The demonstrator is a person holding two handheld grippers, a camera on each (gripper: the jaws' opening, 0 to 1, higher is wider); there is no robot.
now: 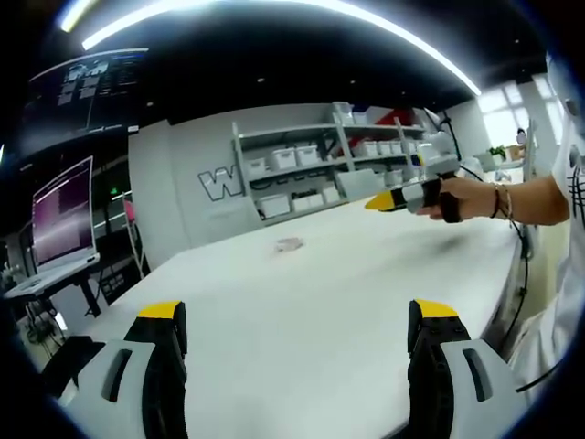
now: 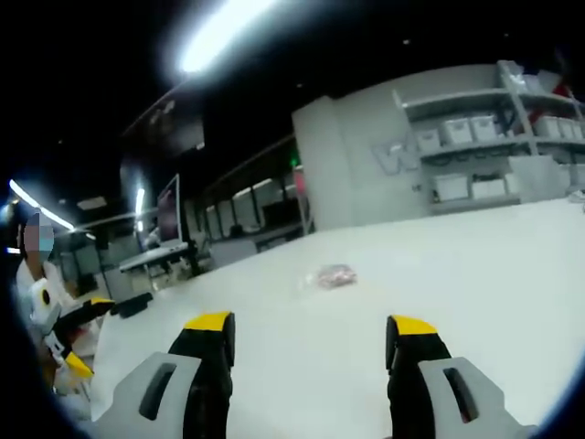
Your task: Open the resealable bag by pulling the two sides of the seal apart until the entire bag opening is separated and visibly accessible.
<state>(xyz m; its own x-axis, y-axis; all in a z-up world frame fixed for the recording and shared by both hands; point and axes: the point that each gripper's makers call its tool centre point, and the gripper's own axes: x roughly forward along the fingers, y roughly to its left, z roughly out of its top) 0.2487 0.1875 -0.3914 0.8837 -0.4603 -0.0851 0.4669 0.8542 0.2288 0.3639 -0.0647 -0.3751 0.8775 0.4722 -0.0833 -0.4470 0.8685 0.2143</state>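
Left gripper (image 1: 297, 315): jaws spread wide, nothing between them, raised over the near part of the white table (image 1: 311, 302).
Right gripper (image 2: 311, 331): jaws spread wide, nothing held, above the table near its edge. In the left gripper view it shows far right, held in a person's hand (image 1: 466, 197) with bracelets at the wrist.
Resealable bag (image 2: 334, 275): small and clear, lying flat on the table, well apart from both grippers, toward the far middle; seal state cannot be told.
Shelving with white bins (image 1: 311, 165): against the far wall.
Laptop (image 1: 62, 219): open on a stand, far left.
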